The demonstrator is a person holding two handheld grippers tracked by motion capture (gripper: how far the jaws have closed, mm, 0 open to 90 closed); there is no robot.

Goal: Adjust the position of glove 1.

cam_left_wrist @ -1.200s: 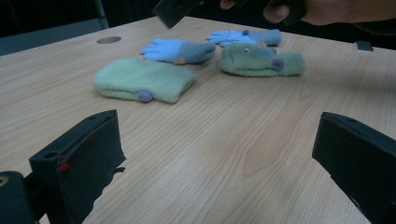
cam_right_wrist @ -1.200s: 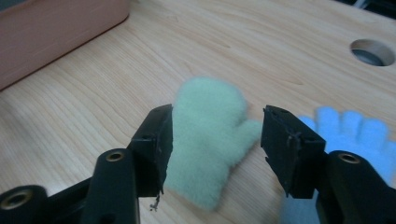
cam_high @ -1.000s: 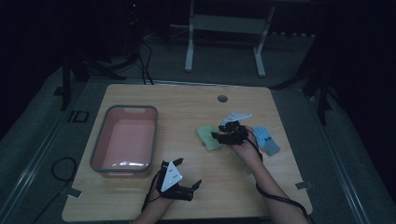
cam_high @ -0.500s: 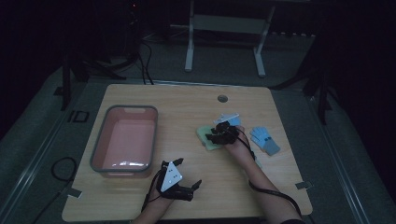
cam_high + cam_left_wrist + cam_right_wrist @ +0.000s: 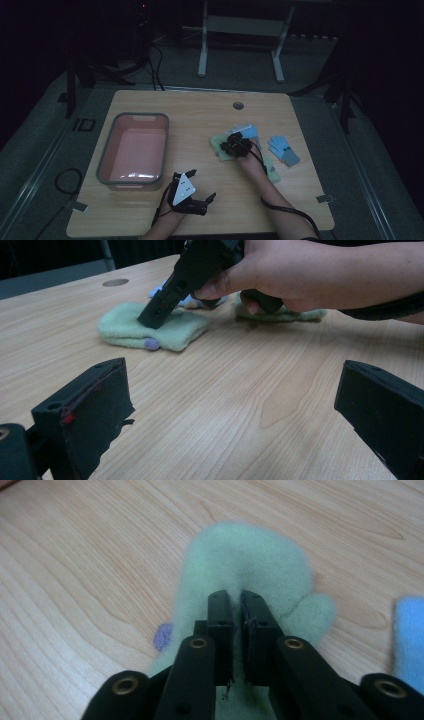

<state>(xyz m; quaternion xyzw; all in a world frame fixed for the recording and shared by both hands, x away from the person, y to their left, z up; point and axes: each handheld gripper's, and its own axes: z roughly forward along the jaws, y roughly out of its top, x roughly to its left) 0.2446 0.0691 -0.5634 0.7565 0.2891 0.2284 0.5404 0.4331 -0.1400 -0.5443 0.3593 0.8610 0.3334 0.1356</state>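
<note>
Right tool [image 5: 237, 605] pinched closed on the green mitten [image 5: 240, 565] — left tool [image 5: 235, 405] gapes wide over bare table [image 5: 225, 390]

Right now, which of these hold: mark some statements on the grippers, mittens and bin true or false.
1. The right hand-held gripper is closed on the green mitten. True.
2. The left hand-held gripper grips a mitten. False: its jaws stand wide apart over bare table.
3. The pink bin holds a mitten. False: it looks empty.
4. A blue glove lies on the table to the right of the right hand. True.
5. The green mitten hangs in the air. False: it lies on the table.
</note>
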